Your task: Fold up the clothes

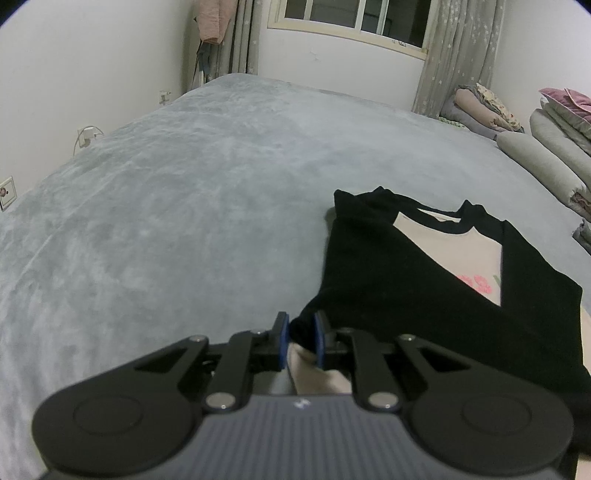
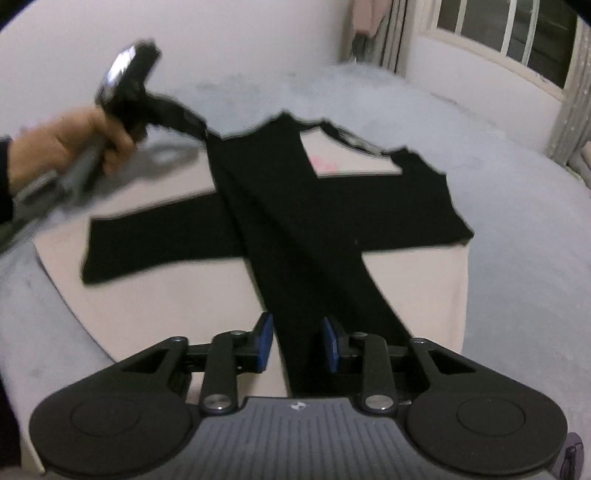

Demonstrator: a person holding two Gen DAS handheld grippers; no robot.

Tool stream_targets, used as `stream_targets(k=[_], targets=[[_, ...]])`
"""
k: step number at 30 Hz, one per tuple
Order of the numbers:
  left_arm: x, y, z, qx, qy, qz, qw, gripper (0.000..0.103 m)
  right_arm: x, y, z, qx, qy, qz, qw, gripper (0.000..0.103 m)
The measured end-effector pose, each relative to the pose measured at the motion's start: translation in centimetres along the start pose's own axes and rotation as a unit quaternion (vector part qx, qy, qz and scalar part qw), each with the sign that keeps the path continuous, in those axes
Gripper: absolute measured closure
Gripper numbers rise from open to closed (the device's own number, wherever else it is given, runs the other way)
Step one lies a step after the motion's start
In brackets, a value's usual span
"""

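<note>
Both your grippers pinch black fabric: left gripper (image 1: 300,339) a sleeve (image 1: 369,273), right gripper (image 2: 297,341) another; the cream shirt (image 2: 417,288) spreads toward twelve o'clock.

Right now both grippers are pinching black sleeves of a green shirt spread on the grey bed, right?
Not green: the shirt is cream with black sleeves, as the right wrist view shows. The rest holds: the left gripper and right gripper each pinch black fabric on the grey bed.

The shirt (image 2: 295,206) lies flat on the bed (image 1: 166,184), its two sleeves crossed over its body. Folded bedding (image 1: 546,162) is stacked at the bed's right edge, with the window (image 1: 354,18) behind the bed's far end.
</note>
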State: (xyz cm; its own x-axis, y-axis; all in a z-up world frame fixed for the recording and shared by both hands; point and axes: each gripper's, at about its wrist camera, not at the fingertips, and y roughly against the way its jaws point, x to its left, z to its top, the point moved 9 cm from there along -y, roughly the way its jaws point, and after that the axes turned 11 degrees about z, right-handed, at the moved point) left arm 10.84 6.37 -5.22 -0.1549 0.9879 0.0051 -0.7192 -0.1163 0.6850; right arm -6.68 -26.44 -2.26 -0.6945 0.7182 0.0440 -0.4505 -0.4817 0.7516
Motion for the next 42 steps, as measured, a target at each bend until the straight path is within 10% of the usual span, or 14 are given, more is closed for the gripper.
stream_targets(k=[8,14,25,42], targets=[[0.4,0.1,0.2,0.000,-0.001,0.005,1.0000,0.091,1.3,2.1,0.4,-0.008,0.024,0.010,1.000,0.098],[0.2,0.2,0.1,0.001,-0.015,0.012,0.9998,0.091,2.7,-1.7,-1.7,0.064,0.071,-0.008,0.995,0.097],[2.0,0.7,0.4,-0.007,-0.037,0.046,0.9982,0.091,3.2,1.0,1.0,-0.026,0.034,0.063,0.997,0.079],[-1.1,0.4,0.6,-0.019,-0.003,-0.037,0.9992,0.072,-0.7,-1.5,9.6,-0.125,-0.046,0.052,0.990,0.070]])
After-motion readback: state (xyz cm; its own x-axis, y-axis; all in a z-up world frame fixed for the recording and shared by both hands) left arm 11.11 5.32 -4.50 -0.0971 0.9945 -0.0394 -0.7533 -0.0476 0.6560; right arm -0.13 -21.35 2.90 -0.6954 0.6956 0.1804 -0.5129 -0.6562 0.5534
